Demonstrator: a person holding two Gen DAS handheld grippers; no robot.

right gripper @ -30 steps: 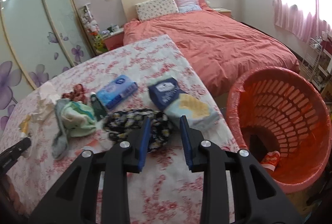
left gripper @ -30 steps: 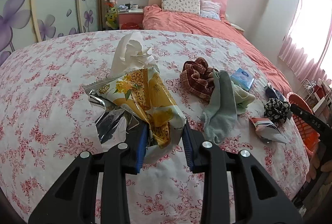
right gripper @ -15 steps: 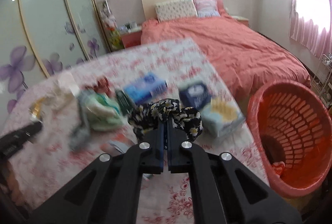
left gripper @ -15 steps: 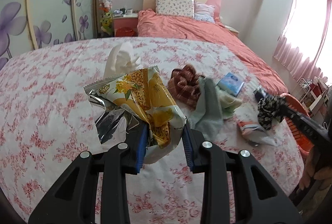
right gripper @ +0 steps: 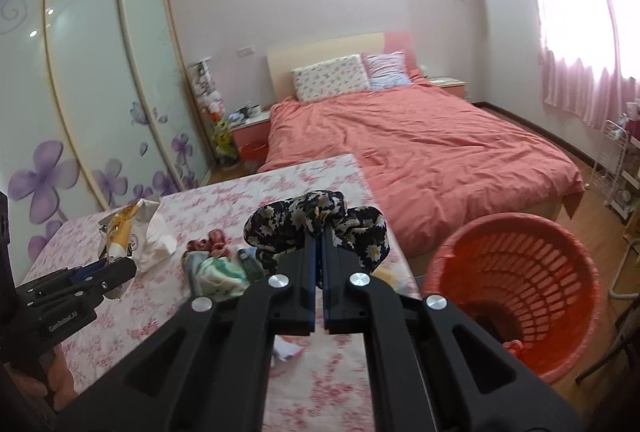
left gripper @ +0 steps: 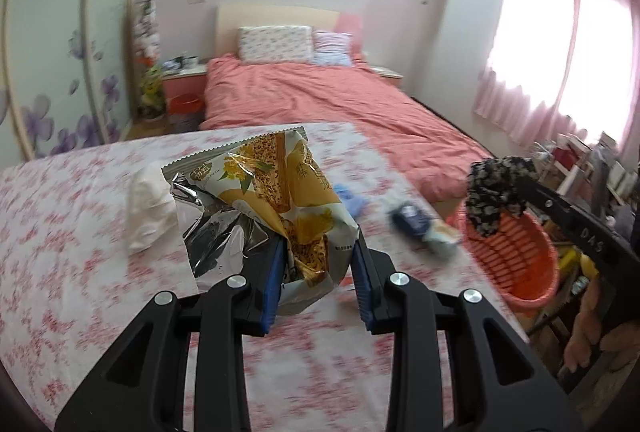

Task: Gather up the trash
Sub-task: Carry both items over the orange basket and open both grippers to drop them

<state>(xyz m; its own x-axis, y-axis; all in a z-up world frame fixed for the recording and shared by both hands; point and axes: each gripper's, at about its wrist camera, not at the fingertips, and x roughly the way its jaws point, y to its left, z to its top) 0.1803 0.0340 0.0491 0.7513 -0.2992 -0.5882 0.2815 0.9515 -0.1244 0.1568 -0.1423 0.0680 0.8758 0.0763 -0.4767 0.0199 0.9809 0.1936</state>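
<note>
Inside orange basket [right gripper: 516, 272]: red scrap [right gripper: 514, 346]

Smeared by blur: blue packets [left gripper: 416, 222] on the floral tablecloth [left gripper: 80, 272]. Cut off: orange basket [right gripper: 560, 312] rim.

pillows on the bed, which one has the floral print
The larger white pillow on the left, dotted with small flowers. The smaller pillow beside it on the right is pale and striped, without flowers.
</note>
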